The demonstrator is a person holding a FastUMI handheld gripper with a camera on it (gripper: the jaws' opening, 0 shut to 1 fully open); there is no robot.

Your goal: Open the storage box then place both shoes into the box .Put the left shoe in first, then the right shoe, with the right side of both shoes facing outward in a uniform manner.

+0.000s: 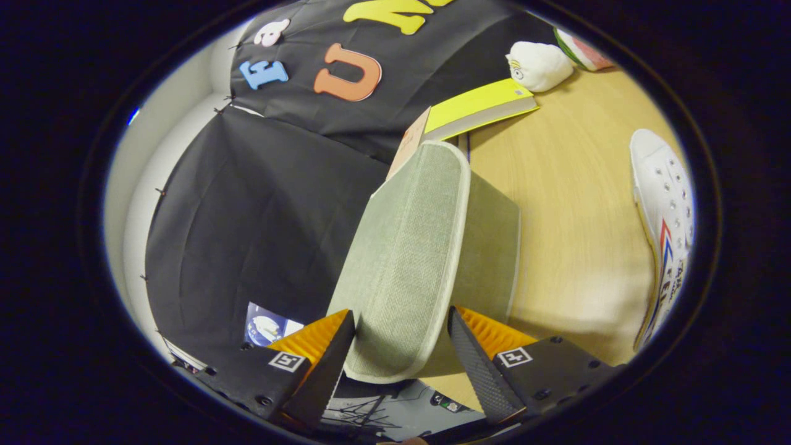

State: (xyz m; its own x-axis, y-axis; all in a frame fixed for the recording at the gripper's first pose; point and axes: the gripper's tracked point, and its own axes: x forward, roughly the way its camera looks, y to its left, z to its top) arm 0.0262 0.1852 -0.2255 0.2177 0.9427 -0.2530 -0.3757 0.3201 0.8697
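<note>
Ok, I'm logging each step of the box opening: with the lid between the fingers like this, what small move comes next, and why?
Probably keep swinging the green fabric lid further open. The gripper has its fingers on either side of the lid's edge, the lid stands raised, and the white shoe lies on the wooden table, not yet boxed.

Gripper (pixel 401 346) is rolled hard sideways, so the scene looks tilted. Its two fingers are spread fairly wide, one on each side of the green fabric lid (pixel 401 259) of the storage box. Both fingertips sit right against the lid's edges; firm pressing cannot be confirmed. No hand seen.
</note>
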